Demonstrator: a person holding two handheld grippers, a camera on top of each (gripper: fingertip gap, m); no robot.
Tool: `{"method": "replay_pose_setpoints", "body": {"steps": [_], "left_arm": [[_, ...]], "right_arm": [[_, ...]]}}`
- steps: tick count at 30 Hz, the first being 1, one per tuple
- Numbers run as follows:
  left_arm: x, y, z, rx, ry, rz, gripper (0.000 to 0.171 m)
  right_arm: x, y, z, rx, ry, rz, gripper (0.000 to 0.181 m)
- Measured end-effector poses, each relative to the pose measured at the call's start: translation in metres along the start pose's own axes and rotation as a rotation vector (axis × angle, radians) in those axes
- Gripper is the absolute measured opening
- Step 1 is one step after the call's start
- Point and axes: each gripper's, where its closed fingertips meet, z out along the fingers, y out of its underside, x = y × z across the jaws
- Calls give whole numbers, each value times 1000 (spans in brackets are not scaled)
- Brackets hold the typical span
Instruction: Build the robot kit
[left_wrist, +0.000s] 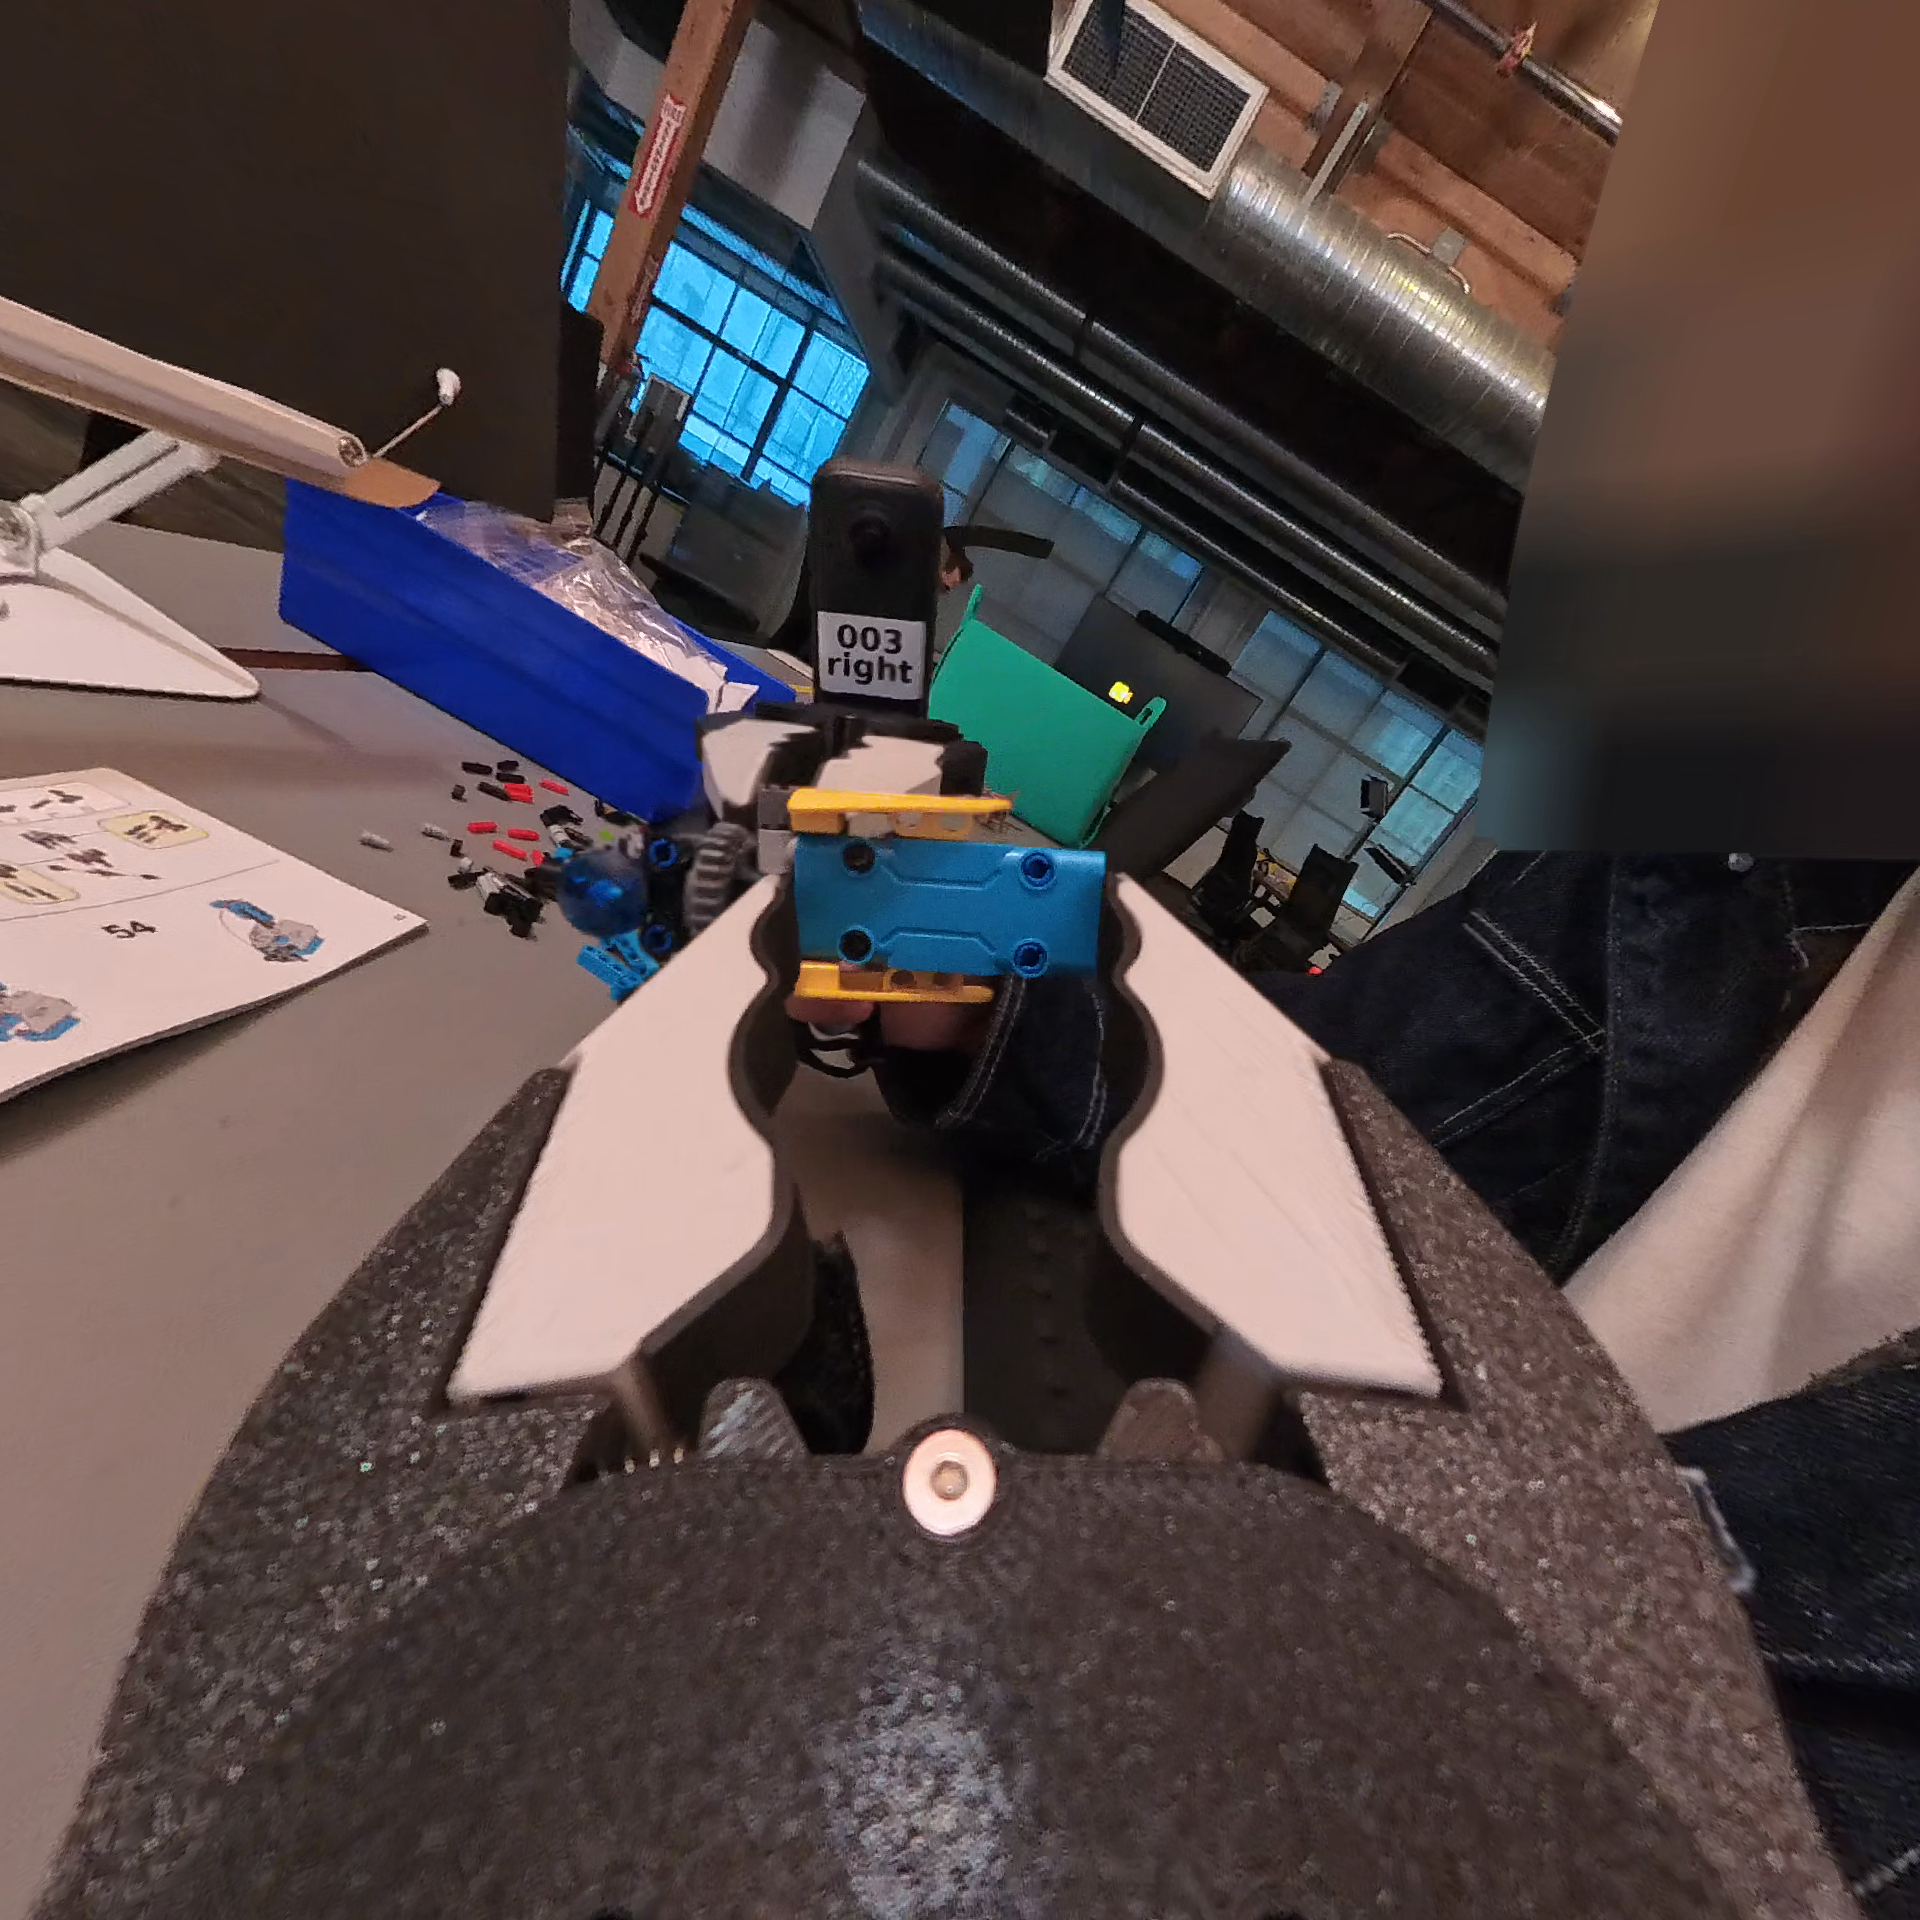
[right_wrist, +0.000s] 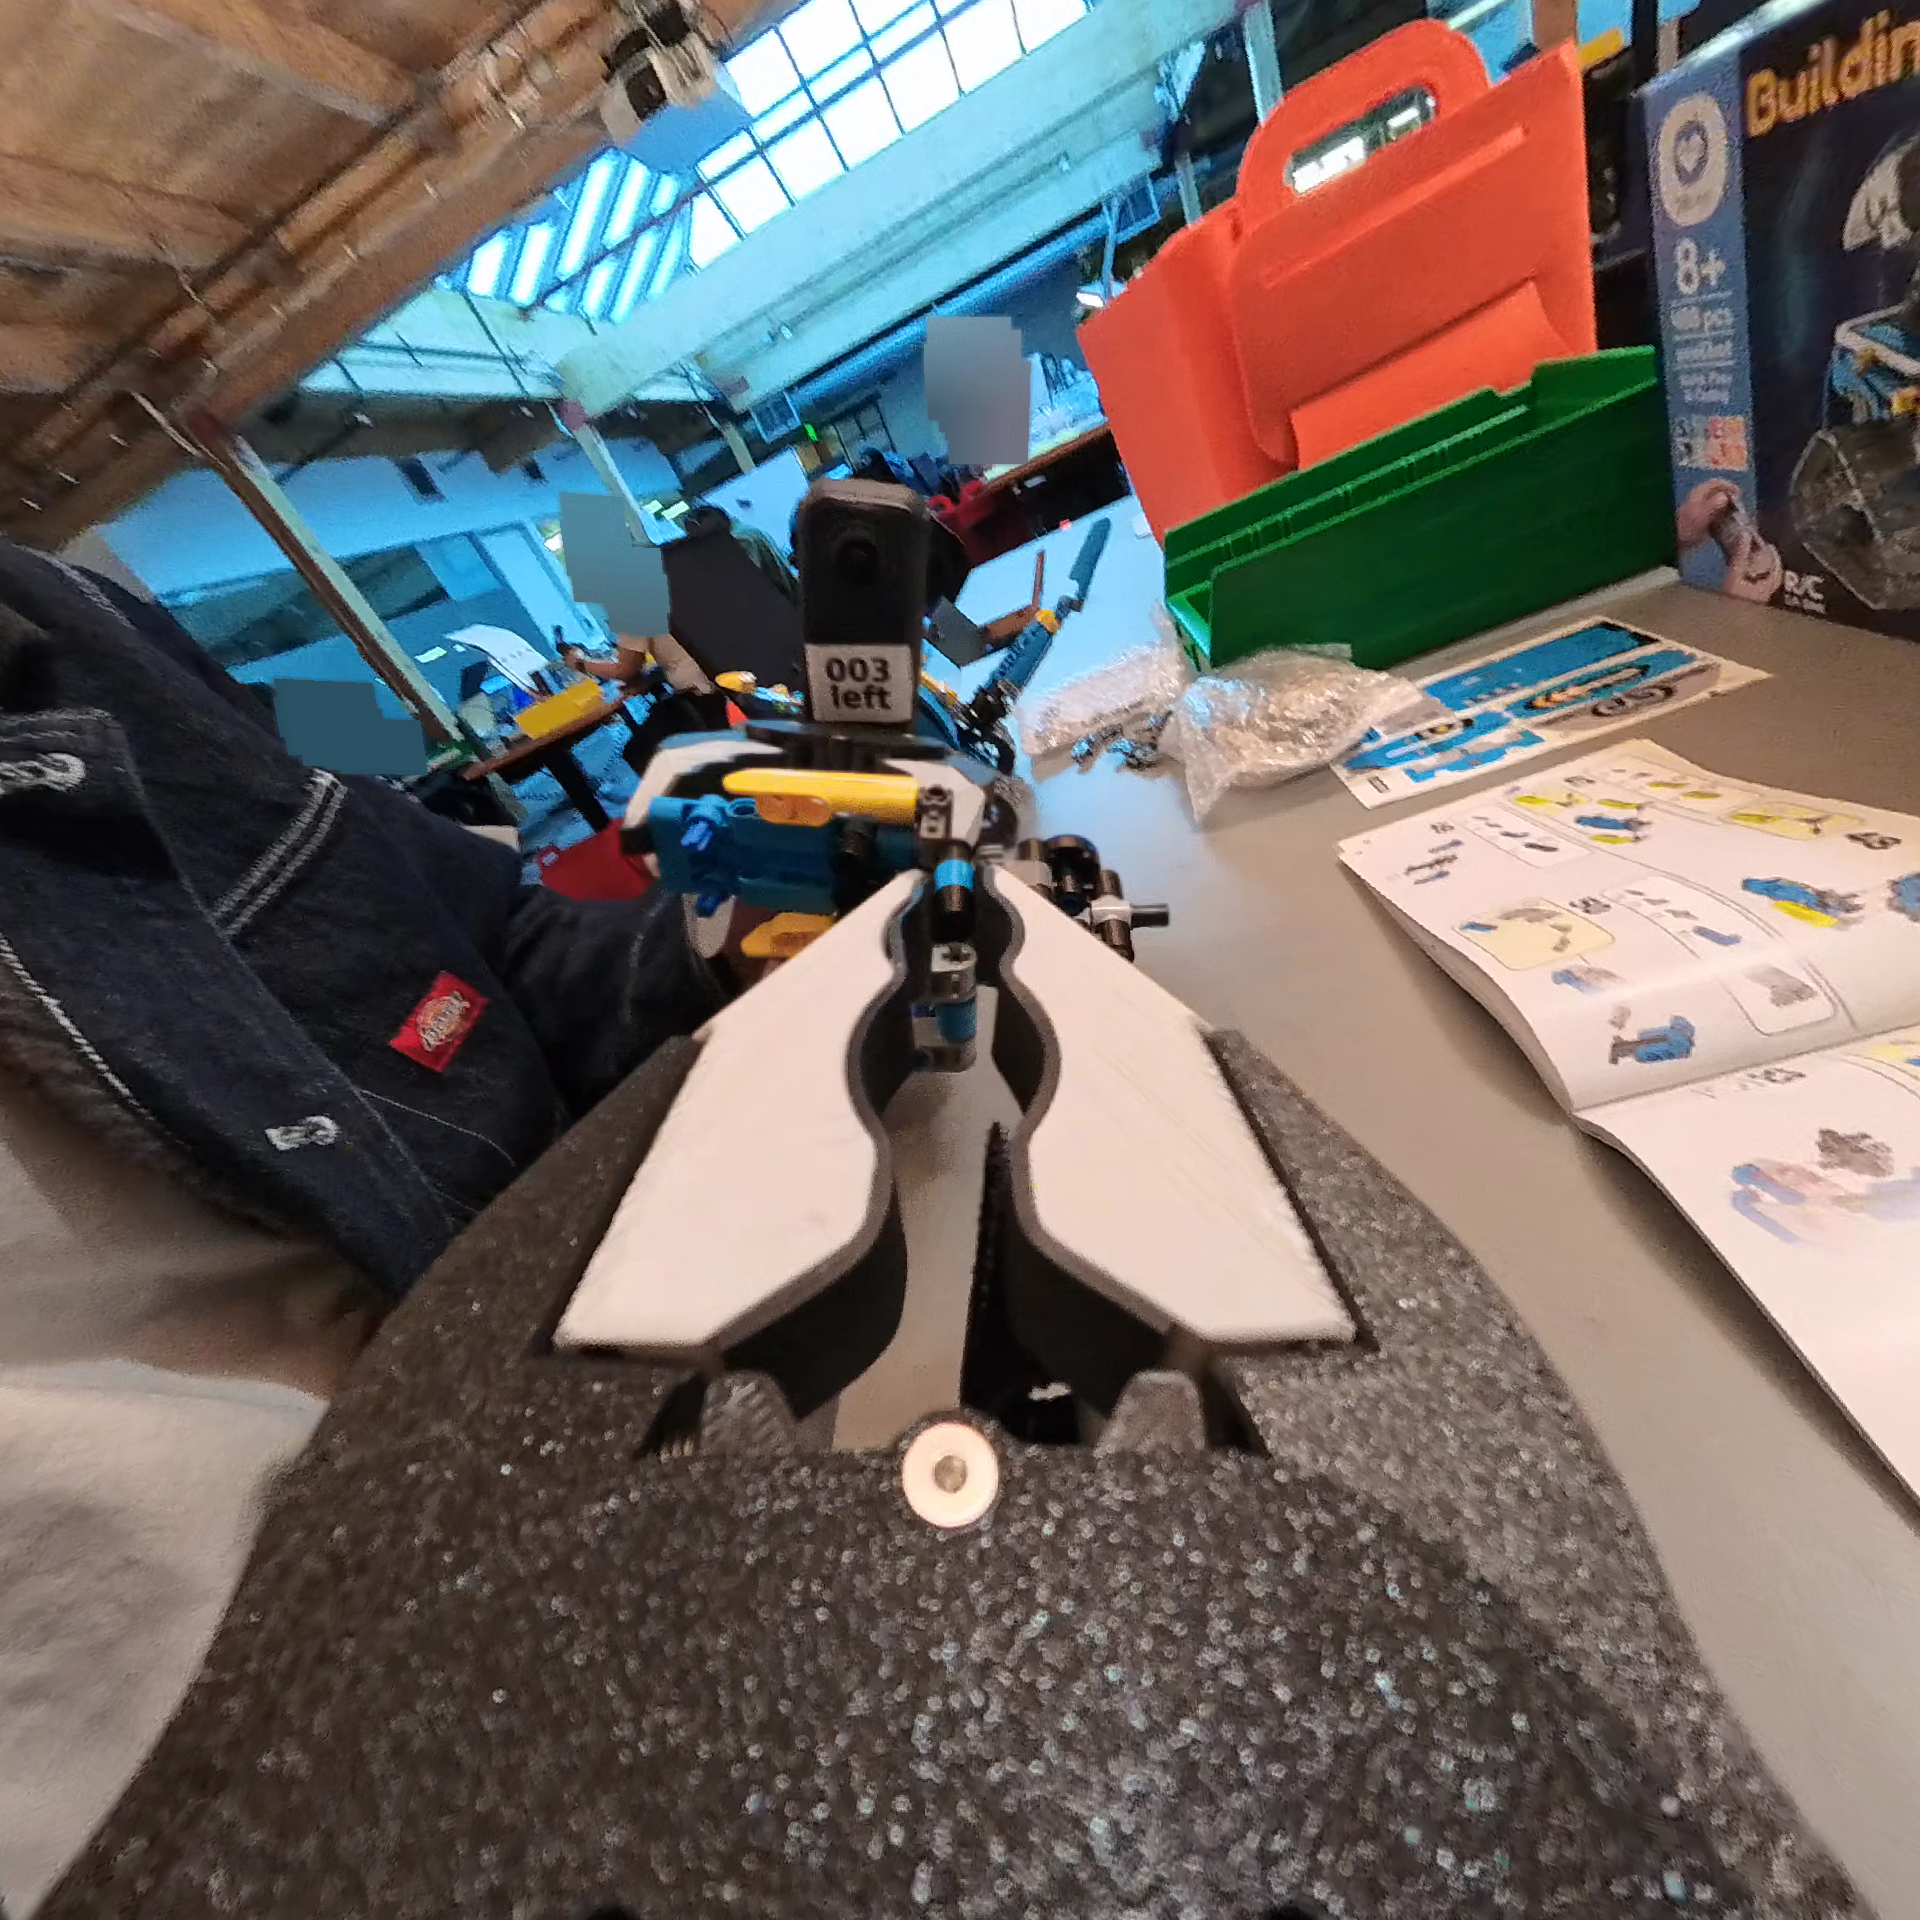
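Observation:
My left gripper (left_wrist: 942, 883) is shut on a small brick model: a blue panel (left_wrist: 935, 925) with a yellow beam above (left_wrist: 894, 812) and one below it. It holds the model above the grey table (left_wrist: 208, 1195). My right gripper (left_wrist: 831, 764) faces it from behind and meets the model's far side. In the right wrist view, my right gripper (right_wrist: 954, 894) is shut on a thin black and blue pin stack (right_wrist: 951, 977) that juts from the same blue and yellow model (right_wrist: 769, 831). The left gripper (right_wrist: 816, 821) holds that model from the opposite side.
A blue bin (left_wrist: 499, 634), loose small parts (left_wrist: 509, 831) and an open instruction booklet (left_wrist: 156, 894) lie on the table at left. In the right wrist view: a green bin (right_wrist: 1434, 530), an orange case (right_wrist: 1351, 291), a toy box (right_wrist: 1808, 312), plastic bags (right_wrist: 1247, 717), a booklet (right_wrist: 1662, 935). A person's denim jacket (right_wrist: 260, 935) is close.

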Motion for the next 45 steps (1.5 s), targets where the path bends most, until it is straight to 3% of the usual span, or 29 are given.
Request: {"method": "replay_pose_setpoints", "body": {"steps": [17, 23, 32, 45], "left_arm": [[-6, 4, -2, 3, -41, -2, 59], [-12, 11, -2, -25, -65, -28, 58], [-12, 19, -4, -67, -66, -26, 58], [-15, 21, -5, -46, -59, -99, 57]], "right_arm": [[4, 3, 1, 43, -93, 187, 7], [7, 9, 2, -2, -40, 128, 6], [6, 16, 4, -3, -123, 289, 7], [9, 20, 5, -28, -72, 280, 6]]}}
